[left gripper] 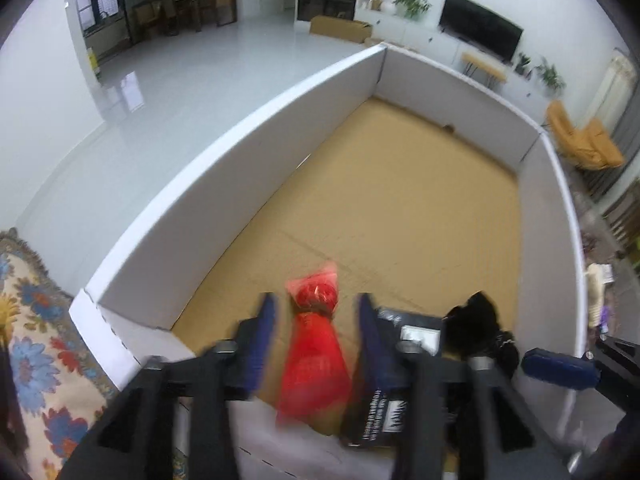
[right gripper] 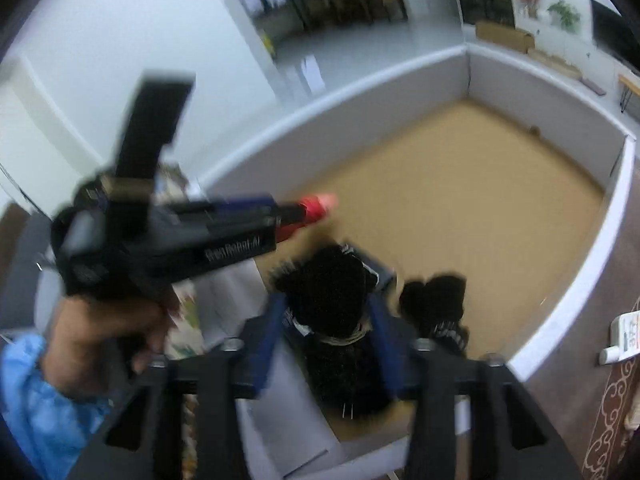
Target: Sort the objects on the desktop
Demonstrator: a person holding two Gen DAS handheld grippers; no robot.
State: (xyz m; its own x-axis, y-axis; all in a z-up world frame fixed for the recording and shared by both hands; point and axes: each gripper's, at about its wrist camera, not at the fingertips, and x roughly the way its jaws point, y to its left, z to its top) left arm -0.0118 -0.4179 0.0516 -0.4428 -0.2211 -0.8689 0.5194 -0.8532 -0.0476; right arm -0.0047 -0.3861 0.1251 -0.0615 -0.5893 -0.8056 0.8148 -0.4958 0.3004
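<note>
A red plastic-wrapped bundle (left gripper: 314, 356) lies on the cardboard floor of a white-walled box (left gripper: 224, 184), at its near edge. My left gripper (left gripper: 316, 308) is open, its blue fingers (left gripper: 262, 332) on either side of the bundle without pressing it. In the right wrist view the left gripper (right gripper: 296, 210) reaches in from the left, the bundle's red tip (right gripper: 320, 204) past its fingers. My right gripper (right gripper: 330, 308) is open around a black fluffy object (right gripper: 332, 280) tied with a pale band. A second black fluffy piece (right gripper: 434, 300) sits just right of it. A dark box with a white label (left gripper: 400, 344) lies between the red and black things.
The white box wall (right gripper: 580, 280) curves around the cardboard floor (left gripper: 400, 200). A patterned rug (left gripper: 36, 320) lies left of the box and a brown patterned rug (right gripper: 616, 400) right of it. A white object with red print (right gripper: 626, 336) lies outside the right wall.
</note>
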